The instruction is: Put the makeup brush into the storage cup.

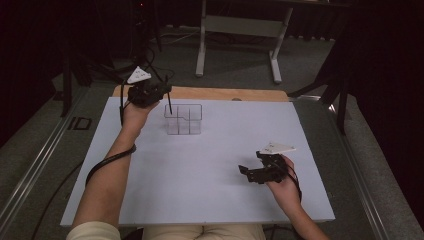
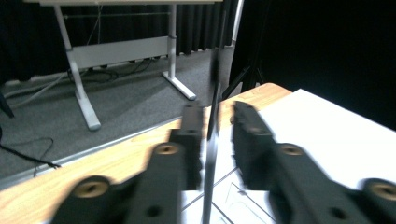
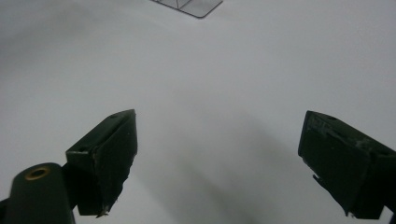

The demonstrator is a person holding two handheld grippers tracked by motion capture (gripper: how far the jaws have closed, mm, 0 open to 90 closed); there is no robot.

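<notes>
My left gripper (image 1: 167, 91) hovers over the back left of the white board, above a clear plastic organizer (image 1: 183, 120) with several compartments. A thin black rod (image 1: 169, 104) stands nearly upright between its jaws, lower end down in the organizer's left side. In the left gripper view the rod (image 2: 211, 154) is blurred, and a gap shows between it and the right jaw; my left gripper (image 2: 215, 119) is open. My right gripper (image 1: 248, 174) rests low at the front right, pointing left. Its jaws (image 3: 217, 163) stand wide apart over bare board, holding nothing.
The white board (image 1: 210, 190) covers a wooden table whose far edge (image 1: 225, 93) shows behind it. A corner of the organizer (image 3: 191, 5) appears far off in the right gripper view. A white desk frame (image 1: 240, 30) stands on the carpet beyond.
</notes>
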